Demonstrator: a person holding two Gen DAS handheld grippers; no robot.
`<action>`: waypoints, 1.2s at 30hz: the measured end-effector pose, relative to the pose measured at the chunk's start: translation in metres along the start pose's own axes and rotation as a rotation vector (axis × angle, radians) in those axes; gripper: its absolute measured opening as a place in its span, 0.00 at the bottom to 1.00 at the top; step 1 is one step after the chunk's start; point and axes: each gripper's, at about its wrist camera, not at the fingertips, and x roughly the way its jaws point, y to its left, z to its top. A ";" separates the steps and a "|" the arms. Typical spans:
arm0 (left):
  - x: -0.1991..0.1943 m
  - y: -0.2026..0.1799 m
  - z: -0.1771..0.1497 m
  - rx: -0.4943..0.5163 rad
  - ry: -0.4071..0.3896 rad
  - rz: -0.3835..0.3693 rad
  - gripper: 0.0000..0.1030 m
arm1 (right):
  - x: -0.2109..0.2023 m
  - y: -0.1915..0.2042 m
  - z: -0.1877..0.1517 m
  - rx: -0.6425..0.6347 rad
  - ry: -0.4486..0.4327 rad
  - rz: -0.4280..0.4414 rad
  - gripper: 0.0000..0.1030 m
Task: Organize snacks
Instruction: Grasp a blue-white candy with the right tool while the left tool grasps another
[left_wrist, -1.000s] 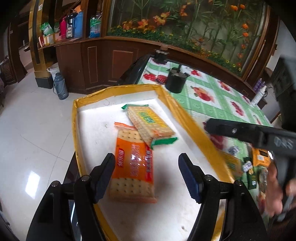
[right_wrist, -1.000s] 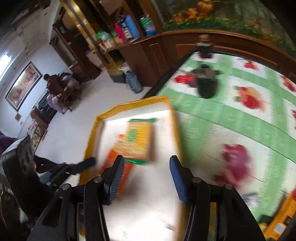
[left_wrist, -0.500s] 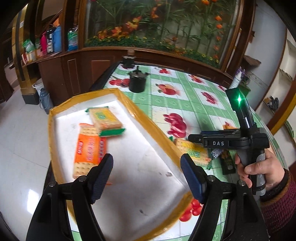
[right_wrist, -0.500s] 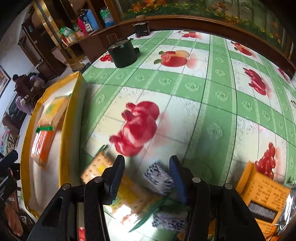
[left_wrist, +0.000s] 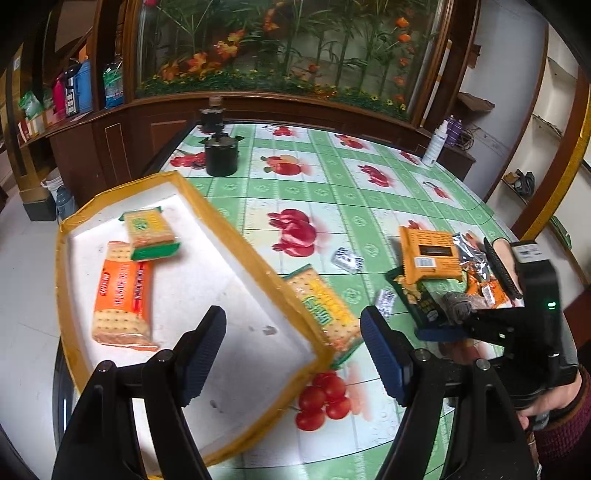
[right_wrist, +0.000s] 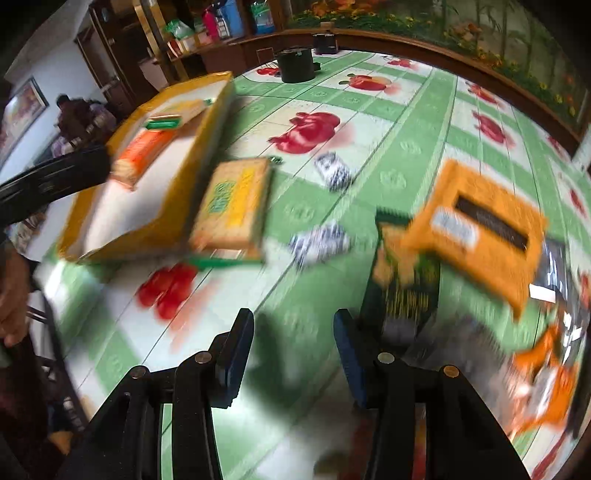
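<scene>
A yellow-rimmed white tray (left_wrist: 258, 258) (right_wrist: 207, 122) holds an orange cracker pack (left_wrist: 122, 295) (right_wrist: 144, 147) and a green-yellow cracker pack (left_wrist: 149, 232). Another green-yellow cracker pack (left_wrist: 321, 306) (right_wrist: 232, 203) lies on the tablecloth against the tray's right rim. My left gripper (left_wrist: 291, 354) is open and empty above the tray's near corner. My right gripper (right_wrist: 293, 350) is open and empty above the tablecloth, left of a pile with an orange box (left_wrist: 430, 253) (right_wrist: 476, 229) and a dark green packet (right_wrist: 406, 284).
Small black-and-white wrapped sweets (left_wrist: 347, 258) (right_wrist: 332, 170) lie between the tray and the pile. More orange and foil wrappers (left_wrist: 480, 273) lie at the right. A black pot (left_wrist: 221, 155) stands at the table's far left, a spray bottle (left_wrist: 432, 144) at the far right.
Both grippers have swung right, away from the tray toward the snack pile. The right gripper now sits lower and closer to the pile. Nothing was picked up.
</scene>
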 end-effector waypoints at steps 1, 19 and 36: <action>0.001 -0.002 0.000 -0.007 -0.001 -0.007 0.72 | -0.004 -0.001 -0.002 0.010 -0.011 0.012 0.48; 0.000 -0.006 -0.019 0.009 0.032 -0.034 0.72 | 0.057 -0.023 0.107 0.054 -0.055 -0.102 0.20; 0.086 -0.098 -0.002 0.282 0.188 -0.075 0.51 | -0.054 -0.077 0.019 0.298 -0.421 0.022 0.20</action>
